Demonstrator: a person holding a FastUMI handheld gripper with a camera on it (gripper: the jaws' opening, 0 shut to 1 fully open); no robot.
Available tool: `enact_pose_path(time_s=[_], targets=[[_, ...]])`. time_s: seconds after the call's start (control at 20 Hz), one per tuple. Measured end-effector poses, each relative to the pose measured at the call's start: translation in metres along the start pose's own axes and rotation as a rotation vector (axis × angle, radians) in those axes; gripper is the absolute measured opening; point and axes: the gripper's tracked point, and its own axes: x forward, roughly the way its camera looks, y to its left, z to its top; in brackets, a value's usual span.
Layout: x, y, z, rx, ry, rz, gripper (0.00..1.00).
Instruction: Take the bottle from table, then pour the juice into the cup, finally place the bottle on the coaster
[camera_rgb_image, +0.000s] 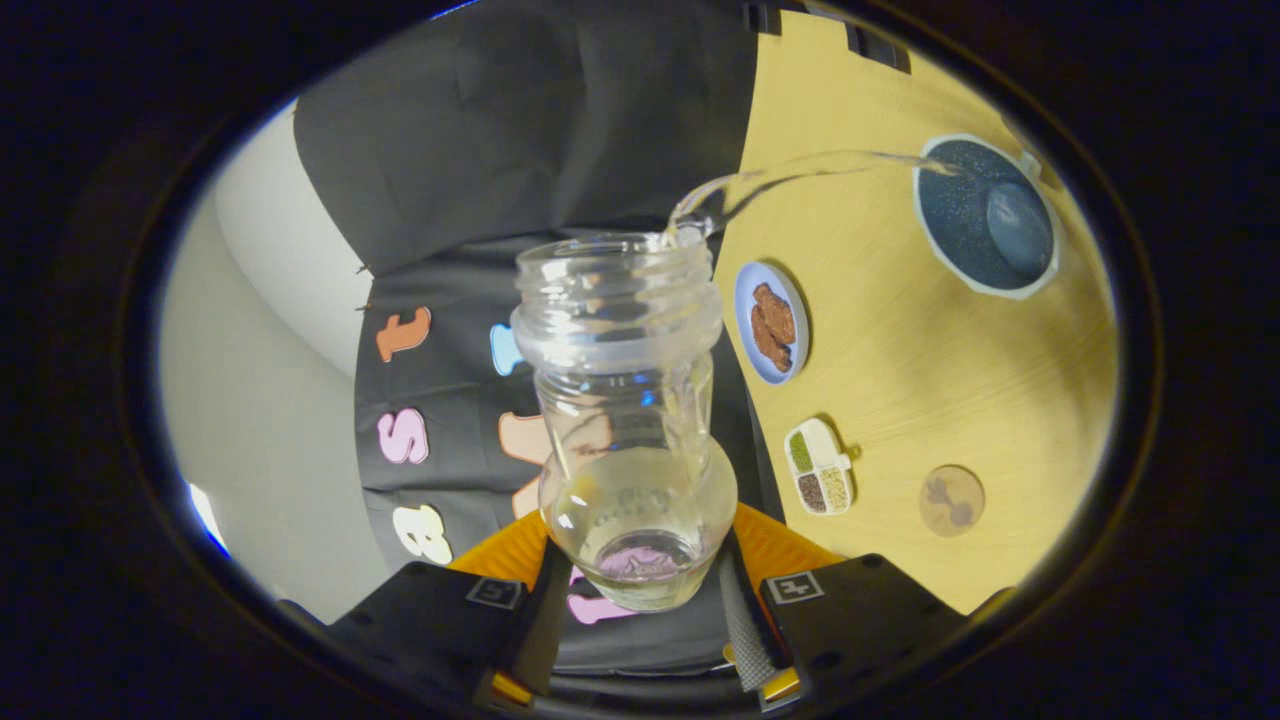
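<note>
In the gripper view, the gripper is clamped on a clear bottle, with one finger pressing on each side of the bottle's rounded lower body, so the tongs are closed around it. The bottle is held tipped over, its open threaded mouth pointing away from the fingers and toward the table, and only a little clear liquid shows inside its lower part. A thin clear stream leaves the lip of the bottle and arcs across the yellow wooden table into a dark blue speckled cup with a pale rim, which sits well beyond the fingers at the far side of the table. Between the bottle and the cup, near the bottle's neck, lies a small blue plate carrying brown pieces of food. Closer to the fingers, a small white dish divided into compartments holds grains or seeds of different colours. Just beside that dish, apart from it, a round brownish coaster lies flat on the table with nothing on it. Behind the bottle hangs the dark cloth wall of the booth.
</note>
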Motion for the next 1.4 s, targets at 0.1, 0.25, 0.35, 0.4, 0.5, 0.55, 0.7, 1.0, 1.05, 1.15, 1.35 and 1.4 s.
enact_pose_path(time_s=[0.1, 0.25, 0.35, 0.4, 0.5, 0.55, 0.7, 1.0, 1.05, 1.15, 1.35, 1.4], targets=[[0.002, 0.001, -0.001, 0.005, -0.001, 0.002, 0.73], [0.002, 0.001, -0.003, 0.009, -0.001, 0.004, 0.73], [0.003, 0.002, -0.004, 0.010, -0.001, 0.005, 0.73], [0.003, 0.001, -0.004, 0.012, -0.002, 0.006, 0.73], [0.004, 0.002, -0.005, 0.016, -0.001, 0.007, 0.73], [0.005, 0.002, -0.006, 0.019, -0.001, 0.007, 0.73], [0.004, 0.003, -0.005, 0.025, -0.003, 0.009, 0.73], [0.006, 0.003, -0.007, 0.031, -0.003, 0.013, 0.73], [0.006, 0.004, -0.008, 0.032, -0.003, 0.013, 0.73], [0.007, 0.005, -0.009, 0.038, -0.002, 0.017, 0.73], [0.008, 0.006, -0.010, 0.050, -0.004, 0.024, 0.73], [0.008, 0.006, -0.011, 0.052, -0.004, 0.025, 0.73]])
